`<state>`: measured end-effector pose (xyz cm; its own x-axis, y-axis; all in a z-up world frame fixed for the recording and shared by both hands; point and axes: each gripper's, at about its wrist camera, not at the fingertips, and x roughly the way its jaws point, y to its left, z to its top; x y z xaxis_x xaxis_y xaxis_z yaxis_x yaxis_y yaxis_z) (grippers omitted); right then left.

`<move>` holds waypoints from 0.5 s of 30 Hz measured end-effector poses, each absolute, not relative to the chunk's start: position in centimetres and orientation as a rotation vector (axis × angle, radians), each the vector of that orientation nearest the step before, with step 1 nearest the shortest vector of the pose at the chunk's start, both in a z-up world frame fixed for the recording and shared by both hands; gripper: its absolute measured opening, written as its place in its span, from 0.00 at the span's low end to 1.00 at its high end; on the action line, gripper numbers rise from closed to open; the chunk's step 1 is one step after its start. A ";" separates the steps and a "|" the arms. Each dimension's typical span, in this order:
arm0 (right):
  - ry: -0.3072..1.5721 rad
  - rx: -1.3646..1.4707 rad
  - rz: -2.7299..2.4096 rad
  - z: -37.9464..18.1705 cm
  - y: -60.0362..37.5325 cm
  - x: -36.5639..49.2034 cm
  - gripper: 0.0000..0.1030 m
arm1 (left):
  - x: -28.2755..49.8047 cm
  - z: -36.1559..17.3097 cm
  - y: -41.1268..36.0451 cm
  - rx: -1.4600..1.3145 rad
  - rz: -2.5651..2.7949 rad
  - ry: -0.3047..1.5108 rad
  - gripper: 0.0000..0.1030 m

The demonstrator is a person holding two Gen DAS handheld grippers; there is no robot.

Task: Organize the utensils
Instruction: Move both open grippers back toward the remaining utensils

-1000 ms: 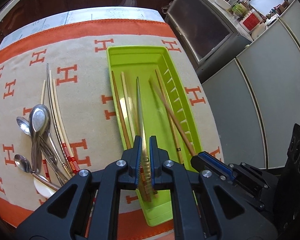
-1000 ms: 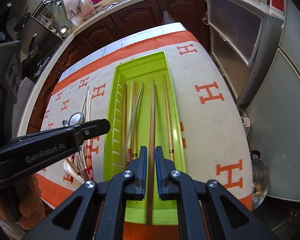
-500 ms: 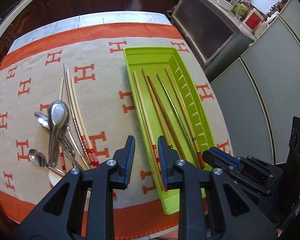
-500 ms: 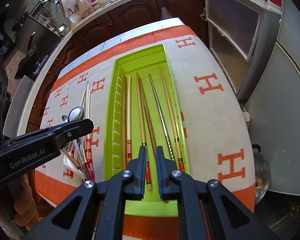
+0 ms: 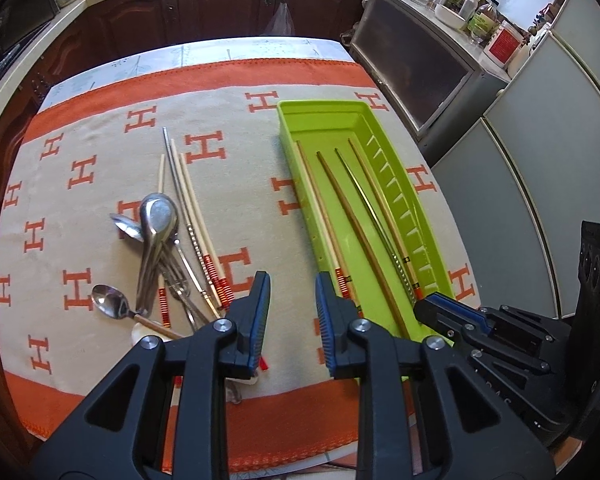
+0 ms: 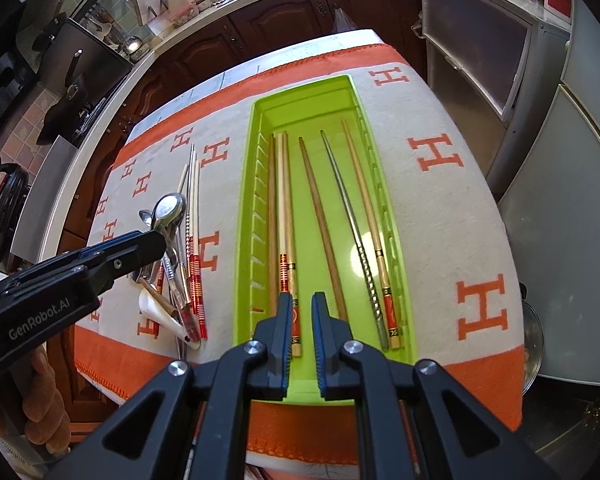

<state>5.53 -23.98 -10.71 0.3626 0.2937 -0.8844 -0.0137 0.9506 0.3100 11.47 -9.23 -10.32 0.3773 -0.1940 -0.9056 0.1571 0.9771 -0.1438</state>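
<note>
While both tongs gape empty, chopsticks fill the tray.

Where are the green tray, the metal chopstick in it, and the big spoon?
green tray (image 6: 300,98): right wrist view, far inner wall.
metal chopstick (image 6: 350,224): right wrist view, mid-shaft.
big spoon (image 5: 159,212): left wrist view, bowl.

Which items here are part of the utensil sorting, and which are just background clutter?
In the job:
green tray
chopsticks in tray
loose chopsticks on cloth
metal spoons
white ceramic spoon

Just lying about:
orange H-pattern cloth
jars and bottles on counter
pot on floor
</note>
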 end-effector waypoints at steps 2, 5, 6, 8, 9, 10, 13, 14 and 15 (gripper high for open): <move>1.190 0.262 0.207 -10.6 -23.5 5.5 0.09 | 11.2 -10.2 -8.3 -0.037 -0.211 1.157 0.20; 1.196 0.250 0.215 -10.6 -22.6 5.5 0.09 | 10.9 -10.1 -6.8 -0.046 -0.195 1.150 0.20; 1.197 0.246 0.217 -10.6 -22.4 5.6 0.09 | 10.8 -10.0 -6.3 -0.049 -0.188 1.146 0.20; 1.203 0.236 0.222 -10.6 -21.7 5.7 0.09 | 10.7 -10.0 -5.4 -0.056 -0.177 1.141 0.20; 1.206 0.233 0.226 -10.5 -21.4 5.7 0.09 | 10.7 -10.0 -4.8 -0.061 -0.171 1.138 0.20; 1.209 0.229 0.229 -10.5 -21.1 5.8 0.09 | 10.6 -9.9 -3.9 -0.065 -0.162 1.132 0.20; 1.216 0.213 0.240 -10.4 -20.1 6.1 0.10 | 10.5 -9.6 -1.8 -0.077 -0.132 1.116 0.20; 1.218 0.205 0.245 -10.3 -19.6 6.3 0.10 | 10.5 -9.5 -1.0 -0.083 -0.120 1.111 0.20; 1.219 0.201 0.249 -10.2 -19.2 6.4 0.14 | 10.5 -9.5 -0.1 -0.089 -0.108 1.107 0.20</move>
<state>6.37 -19.16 -10.18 0.3235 0.2951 -0.8990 -0.0808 0.9553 0.2845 10.55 -0.13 -9.47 0.4434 -0.1314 -0.8867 0.0429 0.9912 -0.1254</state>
